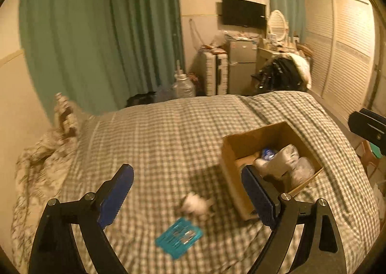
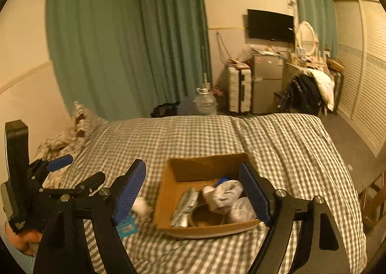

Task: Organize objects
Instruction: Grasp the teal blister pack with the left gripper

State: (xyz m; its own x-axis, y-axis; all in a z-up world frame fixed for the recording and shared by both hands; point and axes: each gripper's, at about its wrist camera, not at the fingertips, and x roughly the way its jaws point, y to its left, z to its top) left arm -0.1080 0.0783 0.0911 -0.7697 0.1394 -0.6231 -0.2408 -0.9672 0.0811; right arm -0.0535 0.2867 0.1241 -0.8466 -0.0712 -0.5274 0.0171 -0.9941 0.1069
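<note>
Left gripper spread wide and empty, hovering above the checked bedspread. Between its pads, at about 6 o'clock in the left wrist view: a teal flat kit, perhaps a small tool or sewing set, lying flat. Just beyond it, toward 12 o'clock from the kit: a small white crumpled thing, too blurred to name. Further right, near 4 o'clock: an open cardboard box already holding a white cloth bundle, clear plastic and something blue. Right gripper also gaping wide, holding nothing, poised over the box with both pads framing its opening.

Likely trouble: soft bedding giving way under a downward press, letting the thin kit sink or slide off the pads. Also possible: nipping the bedspread along with the kit. Blur suggests quick motion, so a misjudged approach could knock the white thing away or bump the box wall.
</note>
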